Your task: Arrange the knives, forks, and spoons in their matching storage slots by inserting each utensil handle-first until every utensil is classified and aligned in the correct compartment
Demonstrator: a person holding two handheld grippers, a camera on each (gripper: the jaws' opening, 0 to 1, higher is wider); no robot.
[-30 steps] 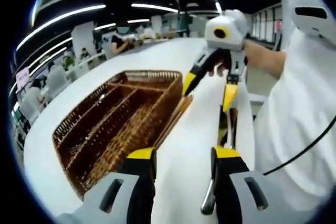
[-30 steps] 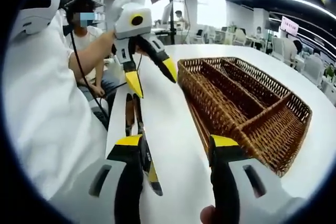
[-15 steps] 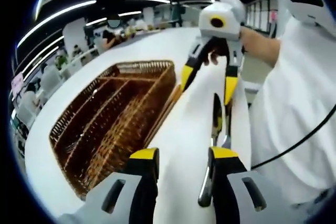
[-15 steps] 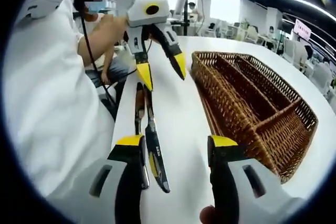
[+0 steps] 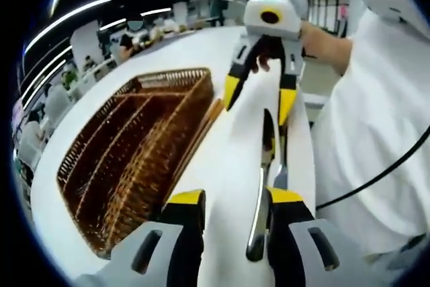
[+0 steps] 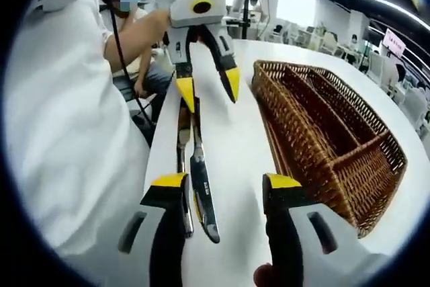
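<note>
I hold both grippers low over the white surface (image 5: 228,152), facing each other. In the left gripper view, my left gripper (image 5: 230,201) has its fingers apart and nothing is between them; the utensils (image 5: 265,179) lie on the surface in a narrow row just beside its right finger. I see there a shiny handle near the camera and darker pieces with yellow marks farther away, but I cannot tell which one is a knife, fork or spoon. The right gripper (image 5: 255,97) comes in from the top of this view, its yellow-tipped fingers spread wide above the far end of the utensils and gripping nothing.

In the right gripper view, the right gripper (image 6: 222,188) is spread too, with the same utensils (image 6: 198,186) lying beside its left finger, and the left gripper (image 6: 208,85) hangs wide over their far end.

The wicker tray (image 5: 121,159) with long compartments stands on the surface beside the utensils, apart from them. In the right gripper view the wicker tray (image 6: 329,139) has no utensil in its compartments.
</note>
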